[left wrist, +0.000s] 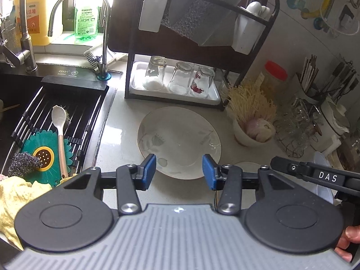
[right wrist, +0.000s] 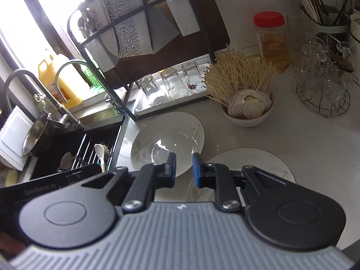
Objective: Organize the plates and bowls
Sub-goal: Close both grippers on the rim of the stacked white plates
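Note:
A white plate with a faint flower print (left wrist: 178,140) lies flat on the pale counter in front of the dish rack; it also shows in the right wrist view (right wrist: 167,138). A second white plate (right wrist: 252,164) lies to its right, partly hidden by my right gripper; only its rim (left wrist: 247,164) shows in the left wrist view. My left gripper (left wrist: 179,172) is open and empty, its blue pads above the first plate's near edge. My right gripper (right wrist: 184,169) is open with a narrow gap, empty, between the two plates.
A black dish rack (left wrist: 180,45) stands behind with three upturned glasses on a white tray (left wrist: 175,92). A white bowl of noodles and garlic (right wrist: 246,108) sits right of the plates. The sink with its drying rack (left wrist: 56,123) lies left. A wire basket of glasses (right wrist: 324,85) stands far right.

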